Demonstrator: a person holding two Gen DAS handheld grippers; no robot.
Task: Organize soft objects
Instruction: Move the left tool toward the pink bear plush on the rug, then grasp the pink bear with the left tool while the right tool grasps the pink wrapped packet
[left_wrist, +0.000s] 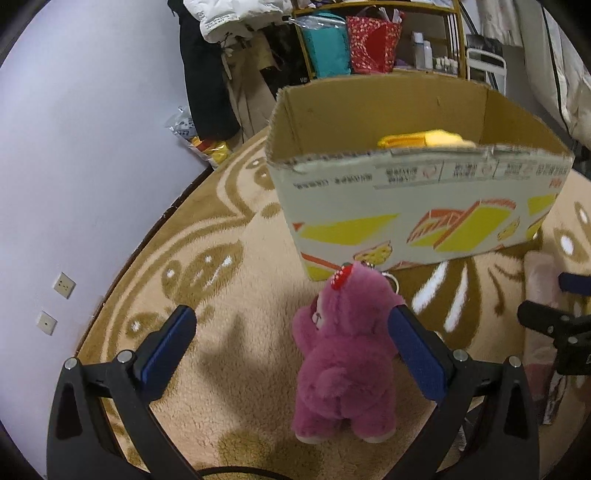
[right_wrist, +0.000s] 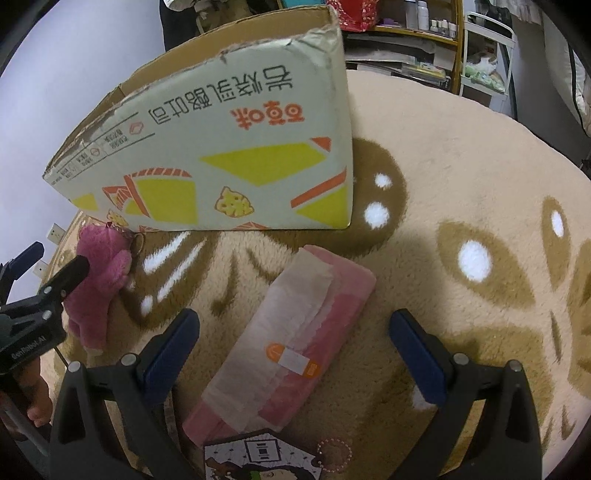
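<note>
Left gripper (left_wrist: 291, 354) is sitting low over the rug (left_wrist: 229, 266), jaws spread wide, and we are seeing the pink plush bear (left_wrist: 345, 354) standing between them. Its right blue pad (left_wrist: 415, 354) is touching the bear's side; the left pad is well apart from it, so nothing is clamped. The bear is facing away from us, a red tag on its head and a key ring just behind it.

Right gripper (right_wrist: 293, 354) is likewise hovering low with jaws wide apart, gripping nothing. Between its fingers we are seeing a pink wrapped pack (right_wrist: 291, 350) lying flat on the rug, angled away to the right, with an orange-and-white sticker on top. A printed card (right_wrist: 258, 456) is lying at the near end of the pack, overlapping it.

Farther out, the cardboard box (left_wrist: 406, 206) is standing open-topped on the rug just beyond the bear, and something yellow (left_wrist: 424, 139) is showing inside it above the front wall. Behind the box we are seeing a shelf (left_wrist: 452, 44) holding a teal bag (left_wrist: 327, 48), a red bag (left_wrist: 373, 44) and small bottles.
</note>
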